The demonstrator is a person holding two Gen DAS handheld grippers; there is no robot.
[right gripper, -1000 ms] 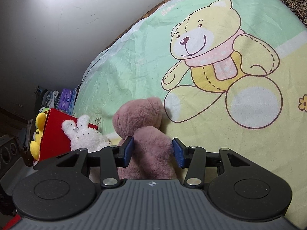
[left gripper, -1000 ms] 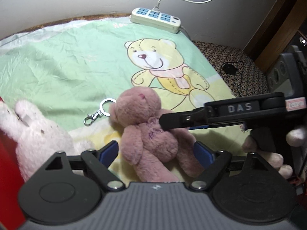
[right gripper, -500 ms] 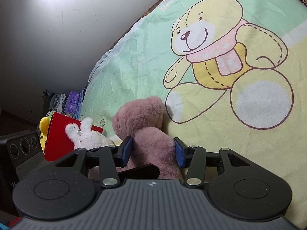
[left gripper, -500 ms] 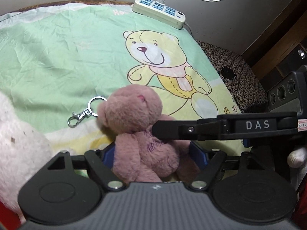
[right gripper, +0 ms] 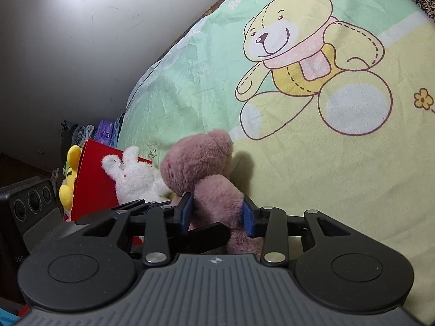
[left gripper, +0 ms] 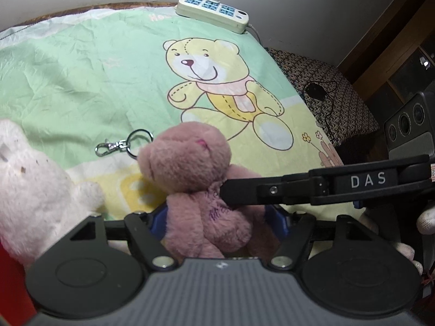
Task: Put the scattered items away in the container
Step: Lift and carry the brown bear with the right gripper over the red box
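Step in hand: both grippers are closing on the mauve plush bear [left gripper: 195, 184] so that it can go to the red container [right gripper: 92, 182]; this reads as the grasp stage, with the lift not yet made.
Left gripper [left gripper: 216, 218]: its jaws have just been closing; the blue pads sit at either side of the bear's body and seem to press into the fur, though the pile hides the contact itself.
Right gripper [right gripper: 217, 213]: its jaws have just been closing too; the pads pinch one plush limb of the bear, the fur bulging between them.
Doing it well: the grip should bite into the stuffing rather than loose fur, and both hands should rise together so the toy is not stretched between them.
Watch: the keyring clasp [left gripper: 122, 145] lies on the bear-print sheet [left gripper: 81, 76] just beside the bear's head and could drag along.
Where the bear is: on the sheet, between both pairs of fingers, near the white plush rabbit [right gripper: 136, 174] that leans at the container.
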